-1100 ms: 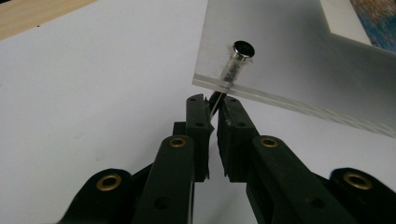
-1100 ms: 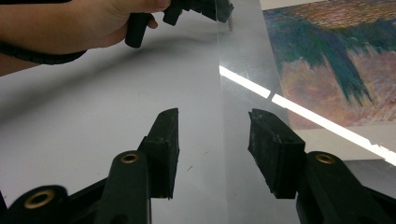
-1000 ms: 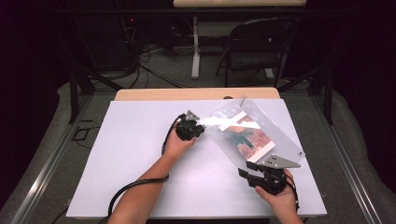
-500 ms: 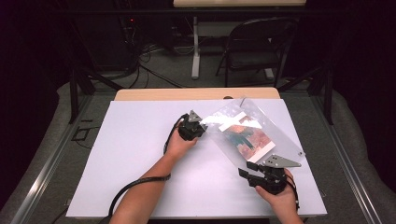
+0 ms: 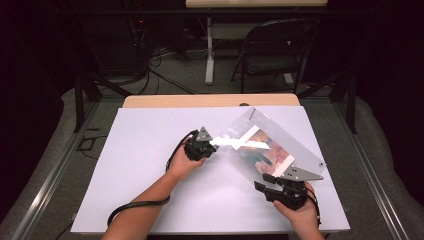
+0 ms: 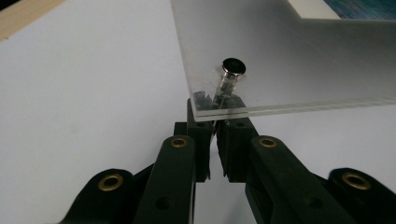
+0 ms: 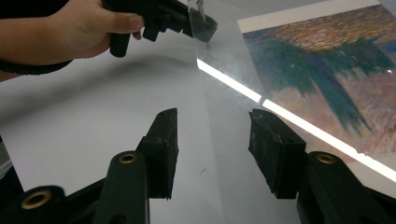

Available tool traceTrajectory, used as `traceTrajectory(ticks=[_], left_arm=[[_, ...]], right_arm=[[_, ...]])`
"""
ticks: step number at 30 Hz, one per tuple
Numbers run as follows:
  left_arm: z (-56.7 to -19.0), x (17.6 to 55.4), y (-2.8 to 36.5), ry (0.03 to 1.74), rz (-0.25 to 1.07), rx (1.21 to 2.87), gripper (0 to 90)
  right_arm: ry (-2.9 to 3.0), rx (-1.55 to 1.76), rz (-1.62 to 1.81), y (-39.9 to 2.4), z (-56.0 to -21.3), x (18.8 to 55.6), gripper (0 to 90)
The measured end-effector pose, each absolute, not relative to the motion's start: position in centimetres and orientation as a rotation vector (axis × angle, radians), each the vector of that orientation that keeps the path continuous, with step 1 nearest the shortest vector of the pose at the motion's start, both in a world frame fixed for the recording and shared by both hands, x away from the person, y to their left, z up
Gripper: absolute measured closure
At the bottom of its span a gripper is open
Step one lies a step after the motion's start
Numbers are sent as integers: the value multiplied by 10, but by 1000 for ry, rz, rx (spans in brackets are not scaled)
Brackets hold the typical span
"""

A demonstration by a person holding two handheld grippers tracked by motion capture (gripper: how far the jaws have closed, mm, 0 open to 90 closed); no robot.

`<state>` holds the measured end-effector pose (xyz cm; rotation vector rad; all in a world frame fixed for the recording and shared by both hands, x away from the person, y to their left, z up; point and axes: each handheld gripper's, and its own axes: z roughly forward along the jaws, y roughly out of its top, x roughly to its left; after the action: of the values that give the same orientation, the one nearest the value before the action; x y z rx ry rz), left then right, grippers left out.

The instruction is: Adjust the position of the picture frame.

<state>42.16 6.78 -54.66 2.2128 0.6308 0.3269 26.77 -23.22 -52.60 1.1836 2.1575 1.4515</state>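
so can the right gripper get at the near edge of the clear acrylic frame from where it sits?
Probably yes. The right gripper sits open at the near edge of the clear acrylic frame, nothing between. The left gripper is shut on the far corner, well out of the way.

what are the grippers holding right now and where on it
The left gripper is shut on a corner of the clear acrylic frame, just below its metal standoff bolt. The right gripper is open, holding nothing.
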Motion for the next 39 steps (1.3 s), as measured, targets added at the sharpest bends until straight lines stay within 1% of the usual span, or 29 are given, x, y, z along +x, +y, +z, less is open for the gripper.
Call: traceTrajectory(ticks=[1,6,8,10,11,16,19,22,23,24,28,31,36,39], left_arm=[[-547,422,68,631,327,2213,838],[-548,388,78,592,287,2220,837],[-550,375,83,605,261,2211,830],[-552,373,83,615,266,2203,827],[-555,375,84,653,233,2171,819],[-556,379,82,654,210,2156,792],[-555,382,79,638,206,2149,781],[-556,383,77,631,207,2152,802],[-555,382,77,623,220,2154,808],[-555,382,77,623,220,2154,809],[-550,383,80,631,218,2124,812],[-545,385,83,641,222,2091,814],[-536,384,92,656,229,2055,818],[-533,382,96,648,238,2055,822]], right_arm=[[2160,1183,1455,-232,-526,267,519],[2176,1178,1452,-230,-525,266,520],[2186,1171,1449,-227,-524,265,520],[2190,1165,1447,-226,-524,265,519],[2208,1161,1434,-223,-525,265,517],[2221,1147,1430,-219,-527,265,528],[2251,1169,1470,-218,-525,263,600],[2300,1154,1470,-214,-525,261,707],[2331,1142,1465,-211,-526,260,760],[2331,1142,1465,-211,-526,260,760],[2424,1127,1397,-203,-530,258,859],[2459,1143,1336,-200,-532,258,895],[2510,1209,1262,-201,-537,262,900],[2503,1201,1205,-196,-535,259,900]])
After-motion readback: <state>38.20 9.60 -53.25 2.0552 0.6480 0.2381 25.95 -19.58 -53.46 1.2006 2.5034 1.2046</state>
